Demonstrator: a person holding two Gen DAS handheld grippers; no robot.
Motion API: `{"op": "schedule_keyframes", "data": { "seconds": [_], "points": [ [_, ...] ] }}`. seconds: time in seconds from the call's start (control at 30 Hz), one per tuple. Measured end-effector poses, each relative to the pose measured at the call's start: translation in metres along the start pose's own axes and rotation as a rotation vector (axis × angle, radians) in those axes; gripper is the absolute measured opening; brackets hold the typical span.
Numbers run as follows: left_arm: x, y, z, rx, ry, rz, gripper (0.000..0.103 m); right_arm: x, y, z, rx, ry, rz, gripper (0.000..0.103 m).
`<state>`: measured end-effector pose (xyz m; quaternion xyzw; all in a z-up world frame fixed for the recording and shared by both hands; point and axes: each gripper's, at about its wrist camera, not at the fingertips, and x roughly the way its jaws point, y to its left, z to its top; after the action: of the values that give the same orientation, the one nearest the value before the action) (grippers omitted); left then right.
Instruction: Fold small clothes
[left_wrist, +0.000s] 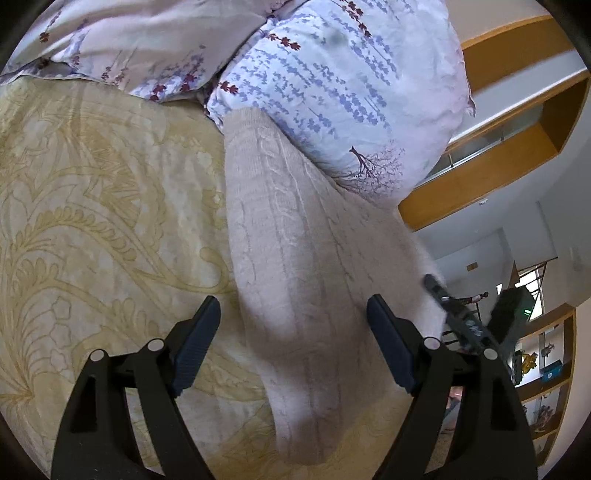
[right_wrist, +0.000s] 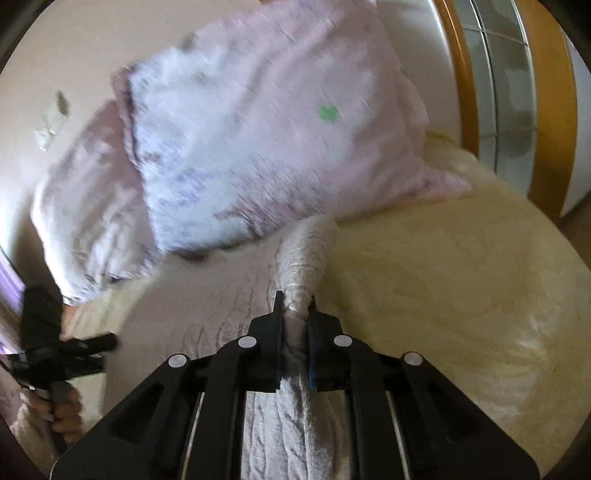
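A: Right claw (right_wrist: 295, 306) pinches a bunched fold of the knit garment (right_wrist: 229, 295), likely to lift it; left claw (left_wrist: 291, 328) hangs spread over it

B: Garment lies on the bed (left_wrist: 92, 221), pillow (left_wrist: 332, 92) at twelve o'clock

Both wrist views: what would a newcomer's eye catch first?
The pale cable-knit garment stretched across the yellow patterned bedspread, its bunched edge clamped in the right gripper. Behind it sits a floral pillow. The left gripper hangs open above the knit.
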<state>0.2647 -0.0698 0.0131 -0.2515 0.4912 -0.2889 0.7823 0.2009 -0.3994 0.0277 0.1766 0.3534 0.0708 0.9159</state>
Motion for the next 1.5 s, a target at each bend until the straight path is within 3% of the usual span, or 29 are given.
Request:
{"op": "schedule_keyframes", "data": {
  "seconds": [0.1, 0.33, 0.47, 0.73, 0.83, 0.97, 1.1, 1.3, 1.4, 1.5],
  "points": [
    [0.004, 0.001, -0.001, -0.002, 0.007, 0.004, 0.081, 0.018, -0.005, -0.007, 0.007, 0.054, -0.037, 0.01],
    [0.01, -0.001, -0.004, 0.006, 0.008, 0.014, 0.083, 0.026, -0.005, -0.007, -0.019, 0.06, -0.089, 0.012],
    [0.004, -0.002, -0.007, 0.002, 0.014, 0.004, 0.083, 0.003, -0.007, -0.009, 0.034, 0.02, -0.061, 0.029],
    [-0.002, -0.019, -0.018, 0.085, 0.014, 0.009, 0.083, -0.046, -0.001, -0.023, 0.036, -0.075, 0.047, 0.029],
    [0.002, -0.026, -0.021, 0.105, 0.02, 0.031, 0.083, -0.052, 0.013, -0.03, -0.026, -0.053, 0.086, 0.029],
    [0.009, -0.03, -0.026, 0.116, 0.037, 0.061, 0.083, -0.049, 0.027, -0.041, -0.111, -0.021, 0.056, 0.029],
    [0.015, -0.029, -0.028, 0.112, 0.053, 0.072, 0.083, -0.047, 0.026, -0.048, -0.106, -0.01, 0.054, 0.029],
    [0.021, -0.038, -0.032, 0.166, 0.04, 0.152, 0.084, -0.044, 0.021, -0.056, -0.109, -0.006, 0.033, 0.029],
    [0.025, -0.043, -0.032, 0.195, 0.031, 0.203, 0.087, -0.029, 0.017, -0.063, -0.124, 0.059, -0.025, 0.028],
    [0.026, -0.045, -0.033, 0.223, 0.023, 0.241, 0.087, -0.021, 0.005, -0.067, -0.069, 0.075, 0.01, 0.029]
  ]
}}
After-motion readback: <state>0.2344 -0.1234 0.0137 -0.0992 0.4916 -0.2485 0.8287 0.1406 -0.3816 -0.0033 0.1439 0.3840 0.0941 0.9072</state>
